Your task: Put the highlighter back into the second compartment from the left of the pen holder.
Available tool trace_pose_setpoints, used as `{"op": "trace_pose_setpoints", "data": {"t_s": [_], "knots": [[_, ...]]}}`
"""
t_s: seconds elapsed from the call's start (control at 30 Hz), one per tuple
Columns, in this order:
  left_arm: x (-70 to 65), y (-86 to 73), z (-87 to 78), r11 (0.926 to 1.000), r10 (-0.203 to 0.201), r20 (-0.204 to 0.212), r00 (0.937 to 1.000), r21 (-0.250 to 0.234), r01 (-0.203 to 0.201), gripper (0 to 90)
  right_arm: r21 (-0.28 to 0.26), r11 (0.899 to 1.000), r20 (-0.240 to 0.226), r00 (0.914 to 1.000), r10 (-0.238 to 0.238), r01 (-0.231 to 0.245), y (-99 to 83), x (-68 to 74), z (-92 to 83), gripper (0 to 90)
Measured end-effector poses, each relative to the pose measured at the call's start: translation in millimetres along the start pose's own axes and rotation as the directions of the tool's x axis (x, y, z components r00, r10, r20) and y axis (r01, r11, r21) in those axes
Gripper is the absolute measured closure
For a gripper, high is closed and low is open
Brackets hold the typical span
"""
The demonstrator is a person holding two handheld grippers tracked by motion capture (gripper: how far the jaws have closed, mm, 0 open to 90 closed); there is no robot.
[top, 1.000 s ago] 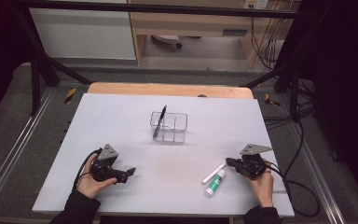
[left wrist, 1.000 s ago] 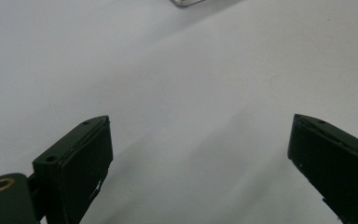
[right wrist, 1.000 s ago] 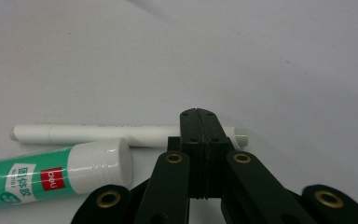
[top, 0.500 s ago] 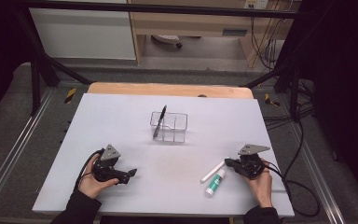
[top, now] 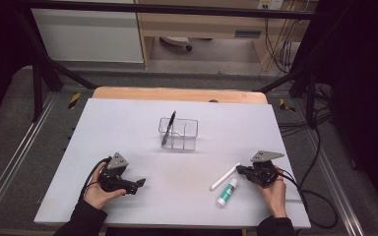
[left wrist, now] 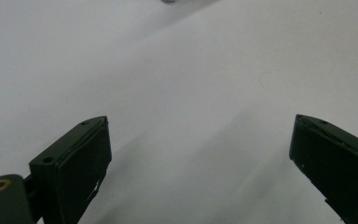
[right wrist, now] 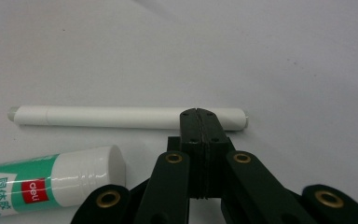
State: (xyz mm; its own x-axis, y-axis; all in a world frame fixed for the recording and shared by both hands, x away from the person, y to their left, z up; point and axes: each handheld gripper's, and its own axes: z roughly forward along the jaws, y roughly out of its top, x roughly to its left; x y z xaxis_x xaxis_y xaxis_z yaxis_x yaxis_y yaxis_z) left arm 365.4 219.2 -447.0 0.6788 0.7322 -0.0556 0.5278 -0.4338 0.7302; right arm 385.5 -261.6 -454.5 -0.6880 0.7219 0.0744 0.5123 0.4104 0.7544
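Observation:
A white pen and a green-and-white glue stick lie side by side on the white table at the front right. My right gripper rests just right of them, held by a hand. In the right gripper view its jaws are shut together with nothing between them, and the right gripper points at one end of the white pen, with the glue stick nearer. My left gripper sits at the front left; in the left gripper view, the left gripper is open over bare table.
A clear divided box stands at the table's middle with a black pen leaning in its left compartment. A wooden board edge runs along the table's far side. Cables trail off the right edge.

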Motion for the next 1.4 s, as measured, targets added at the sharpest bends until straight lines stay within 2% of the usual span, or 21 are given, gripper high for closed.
{"op": "trace_pose_setpoints", "data": {"t_s": [0.27,0.87,1.1,1.3,1.4], "knots": [[-4.9,2.7,3.7,0.9997,0.006,0.004,1.0000,0.023,-0.006,4.6,-0.001,1.000,-0.003,1.0000,-0.001,0.001,1.3,-0.8,1.7,90.0],[-9.6,5.7,6.2,0.9994,0.012,0.001,0.9999,0.032,-0.012,4.9,-0.003,1.000,0.000,1.0000,-0.006,0.006,7.8,-0.3,7.4,90.0],[-15.2,10.7,9.3,0.9991,0.018,0.005,0.9998,0.039,-0.018,5.4,-0.009,1.000,-0.001,1.0000,-0.008,0.008,7.9,0.1,6.3,89.1],[-27.1,21.5,16.1,0.9976,0.035,0.007,0.9993,0.058,-0.036,6.0,-0.036,0.999,0.017,0.9998,0.000,0.000,4.6,1.7,-7.0,79.5],[-35.7,30.4,20.6,0.9970,0.044,0.017,0.9989,0.062,-0.045,6.3,-0.049,0.998,0.029,0.9992,0.027,-0.026,-0.2,0.6,-14.2,68.7]]}}
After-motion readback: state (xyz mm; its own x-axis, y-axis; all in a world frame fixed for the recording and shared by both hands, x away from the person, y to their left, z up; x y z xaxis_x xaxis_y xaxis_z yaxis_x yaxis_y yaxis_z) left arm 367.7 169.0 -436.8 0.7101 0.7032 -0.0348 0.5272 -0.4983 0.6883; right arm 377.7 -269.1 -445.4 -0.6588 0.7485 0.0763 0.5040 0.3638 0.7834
